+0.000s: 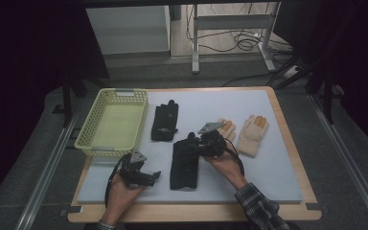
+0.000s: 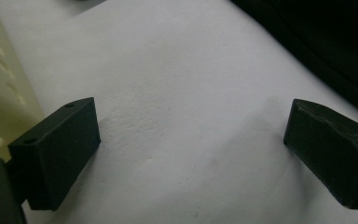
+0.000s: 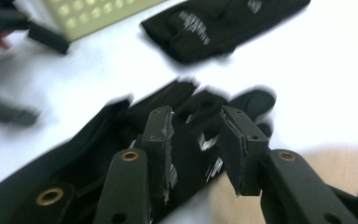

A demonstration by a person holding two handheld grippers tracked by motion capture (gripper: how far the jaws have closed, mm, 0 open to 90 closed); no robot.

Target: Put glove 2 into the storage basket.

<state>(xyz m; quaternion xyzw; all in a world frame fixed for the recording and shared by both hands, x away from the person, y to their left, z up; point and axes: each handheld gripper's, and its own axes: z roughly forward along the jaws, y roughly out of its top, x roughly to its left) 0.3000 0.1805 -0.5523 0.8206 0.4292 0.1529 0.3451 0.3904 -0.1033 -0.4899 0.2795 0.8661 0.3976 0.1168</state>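
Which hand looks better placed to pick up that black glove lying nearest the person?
The right. The right gripper is already over the near black glove, jaws standing either side of its fabric. The left gripper hovers open over bare mat, beside the yellow basket.

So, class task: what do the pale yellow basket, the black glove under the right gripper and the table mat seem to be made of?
Pale yellow perforated basket: likely moulded plastic, given its even grid of holes and stiff rim. Black glove with white print: soft knit or synthetic fabric, matte, folding limply. Light grey table mat: probably foam or felt, matte with a faint pebbled texture.
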